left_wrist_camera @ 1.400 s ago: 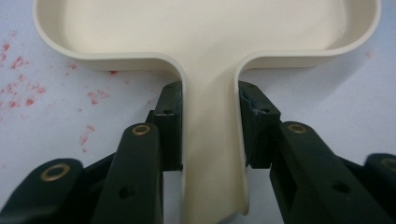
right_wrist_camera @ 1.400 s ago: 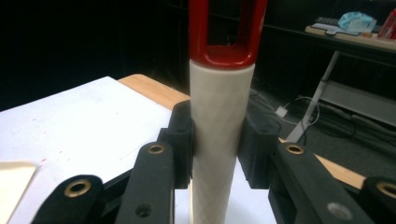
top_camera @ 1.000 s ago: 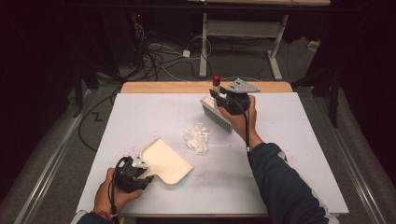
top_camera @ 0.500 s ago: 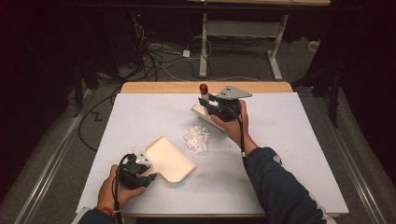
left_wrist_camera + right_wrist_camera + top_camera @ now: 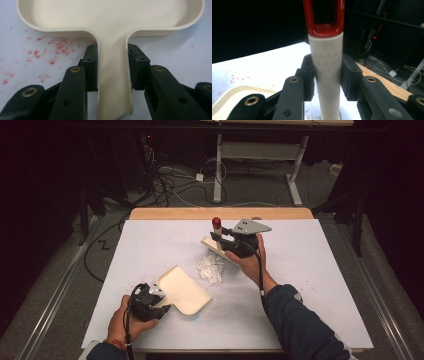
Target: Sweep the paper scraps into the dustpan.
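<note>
1. My left gripper [image 5: 150, 301] is clamped on the handle of the dustpan [image 5: 182, 290]; in the left gripper view the pads [image 5: 91, 67] press both sides of that handle [image 5: 112, 75].
2. The dustpan lies flat on the desk [image 5: 310, 270], its open mouth facing the scraps [image 5: 212, 268].
3. My right gripper [image 5: 227, 240] is clamped on the brush [image 5: 216, 240]; in the right gripper view the pads [image 5: 309, 77] squeeze the white grip [image 5: 327, 75] just below its red end [image 5: 323, 25].
4. The brush stands on the far side of the scraps from the dustpan, its head close to them; whether the bristles touch the desk I cannot tell.
5. The scraps form a small white heap just beyond the dustpan's mouth, between it and the brush. Faint red specks [image 5: 50, 50] dot the desk by the dustpan's handle.
6. I judge the step in hand to be setting the brush behind the scraps, ready to sweep; nothing lies in the dustpan yet.
7. Next I would draw the brush toward the dustpan, bristles kept low on the desk, while the left gripper pins the dustpan so its lip does not slide or lift.
</note>
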Demonstrator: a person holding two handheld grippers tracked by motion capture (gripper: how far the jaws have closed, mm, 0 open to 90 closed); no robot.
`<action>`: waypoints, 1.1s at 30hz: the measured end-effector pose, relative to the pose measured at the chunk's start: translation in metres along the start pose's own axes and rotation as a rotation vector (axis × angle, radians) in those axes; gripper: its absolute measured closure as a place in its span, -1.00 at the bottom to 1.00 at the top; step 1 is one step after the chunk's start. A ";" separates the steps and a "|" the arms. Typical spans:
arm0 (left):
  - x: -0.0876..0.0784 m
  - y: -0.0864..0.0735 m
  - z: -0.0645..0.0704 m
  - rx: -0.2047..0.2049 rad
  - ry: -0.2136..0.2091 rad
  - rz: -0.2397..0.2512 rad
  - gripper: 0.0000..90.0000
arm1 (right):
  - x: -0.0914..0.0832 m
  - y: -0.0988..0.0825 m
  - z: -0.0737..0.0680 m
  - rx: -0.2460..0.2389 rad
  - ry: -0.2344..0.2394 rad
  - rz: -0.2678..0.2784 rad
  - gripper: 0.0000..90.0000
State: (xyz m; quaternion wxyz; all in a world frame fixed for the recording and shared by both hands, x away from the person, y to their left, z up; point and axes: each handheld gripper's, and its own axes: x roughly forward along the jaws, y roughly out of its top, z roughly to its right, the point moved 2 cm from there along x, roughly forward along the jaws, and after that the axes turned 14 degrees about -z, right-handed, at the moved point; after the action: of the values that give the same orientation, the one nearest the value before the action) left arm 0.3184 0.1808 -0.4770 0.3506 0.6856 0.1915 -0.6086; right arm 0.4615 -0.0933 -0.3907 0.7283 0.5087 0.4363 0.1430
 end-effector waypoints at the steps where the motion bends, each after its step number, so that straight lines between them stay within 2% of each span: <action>1: 0.000 0.000 0.000 0.001 0.000 -0.001 0.41 | 0.000 0.000 0.000 -0.003 0.001 -0.001 0.52; 9: 0.002 0.000 0.000 0.002 -0.001 -0.003 0.41 | -0.002 0.000 0.004 -0.015 -0.009 0.006 0.53; 12: 0.002 0.000 -0.001 0.001 -0.001 -0.004 0.41 | -0.003 -0.001 0.005 0.008 0.000 0.012 0.53; 16: 0.002 0.002 0.000 0.003 0.000 -0.007 0.41 | -0.003 -0.001 0.002 0.010 0.025 0.017 0.53; 24: 0.003 0.005 -0.001 0.003 -0.004 -0.009 0.41 | -0.004 -0.002 -0.014 -0.024 0.030 0.028 0.52; 28: 0.004 0.006 -0.001 0.000 -0.006 -0.007 0.41 | -0.005 -0.002 -0.023 -0.023 0.044 0.041 0.53; 30: 0.004 0.007 -0.001 0.004 -0.006 -0.008 0.41 | -0.007 -0.001 -0.034 -0.006 0.064 0.057 0.54; 31: 0.004 0.007 -0.001 0.001 -0.007 -0.009 0.41 | -0.007 -0.001 -0.034 -0.006 0.064 0.057 0.54; 33: 0.005 0.008 0.000 0.000 -0.005 -0.008 0.41 | -0.007 -0.001 -0.044 -0.023 0.065 0.058 0.53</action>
State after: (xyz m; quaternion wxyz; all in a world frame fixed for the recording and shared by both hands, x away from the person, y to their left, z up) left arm 0.3249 0.1744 -0.4793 0.3485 0.6832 0.1934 -0.6119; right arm 0.4230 -0.0711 -0.3931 0.7153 0.5077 0.4430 0.1855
